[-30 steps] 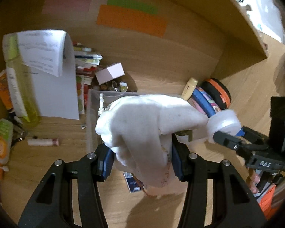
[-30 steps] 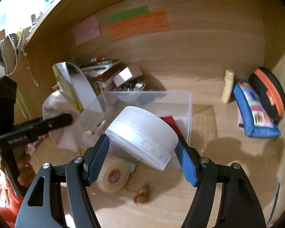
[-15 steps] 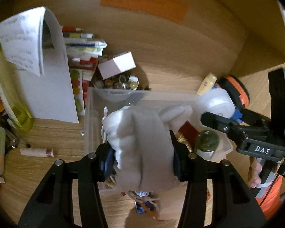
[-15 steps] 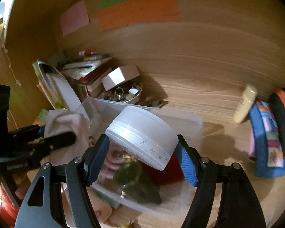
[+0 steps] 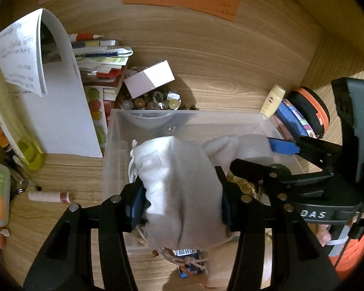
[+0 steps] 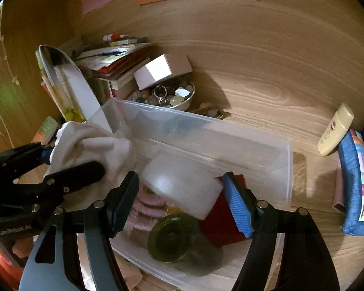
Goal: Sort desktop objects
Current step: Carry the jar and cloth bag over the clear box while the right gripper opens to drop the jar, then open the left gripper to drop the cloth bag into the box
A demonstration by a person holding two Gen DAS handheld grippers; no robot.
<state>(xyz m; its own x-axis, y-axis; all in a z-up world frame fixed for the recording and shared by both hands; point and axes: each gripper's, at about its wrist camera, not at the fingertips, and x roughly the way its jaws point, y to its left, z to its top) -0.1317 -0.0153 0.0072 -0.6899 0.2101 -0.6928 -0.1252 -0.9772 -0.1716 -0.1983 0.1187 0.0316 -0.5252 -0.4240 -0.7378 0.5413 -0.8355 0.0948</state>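
A clear plastic box [image 5: 157,114] [image 6: 206,121] stands on the wooden desk. My left gripper [image 5: 180,184] [image 6: 74,160] presses its pads on a white cloth bag [image 5: 182,181] [image 6: 89,143] over the box's near left part, and its jaws are opening slightly. My right gripper [image 6: 179,181] [image 5: 252,154] hangs over the box. The white round jar [image 6: 182,186] [image 5: 254,145] between its fingers is blurred and looks loose, with a gap at the left pad. Below lie a green jar [image 6: 174,240], a red item [image 6: 220,223] and a pink knitted piece [image 6: 148,208].
Behind the box are a bowl of beads [image 5: 153,104], a small white carton [image 5: 150,77], stacked books [image 5: 102,55] and curled paper [image 5: 55,101]. A cream tube [image 6: 335,131], blue pencil case [image 6: 356,184] and orange-rimmed case [image 5: 310,111] lie right. A lip balm [image 5: 48,197] lies left.
Both grippers came forward and down over the clear box. The white jar, gripped firmly before, now looks smaller, blurred and lower between the right fingers. The cloth bag stays gripped.
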